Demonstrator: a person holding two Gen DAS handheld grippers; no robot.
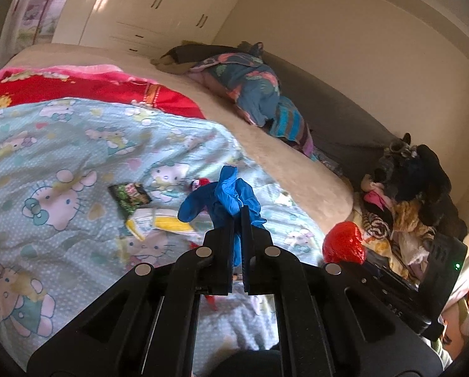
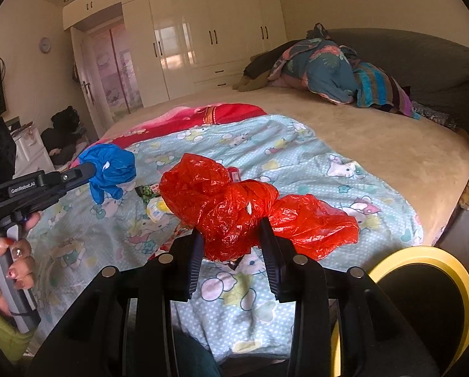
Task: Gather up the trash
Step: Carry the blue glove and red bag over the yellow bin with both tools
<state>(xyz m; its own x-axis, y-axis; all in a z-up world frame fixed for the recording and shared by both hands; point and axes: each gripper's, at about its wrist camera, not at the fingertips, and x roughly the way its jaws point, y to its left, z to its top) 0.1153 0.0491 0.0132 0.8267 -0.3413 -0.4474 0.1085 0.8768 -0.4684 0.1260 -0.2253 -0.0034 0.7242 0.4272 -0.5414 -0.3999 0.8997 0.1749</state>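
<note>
On the black plastic body of my left gripper (image 2: 91, 169), seen from my right wrist, I can read the white lettering "GenRobot.AI". From my left wrist I see pale embossed characters on the black housing of my right gripper (image 1: 388, 295), but they are too blurred to make out. The small dark green printed wrapper (image 1: 130, 195) on the cartoon-cat quilt (image 1: 77, 144) carries print I cannot read

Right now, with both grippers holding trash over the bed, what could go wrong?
1. The crumpled red plastic bag bulges well past the right gripper and may slip before reaching the yellow-rimmed bin.
2. The blue rubber glove dangles loosely from the left gripper and might snag or drop.
3. The green wrapper remaining on the quilt could be overlooked.
</note>
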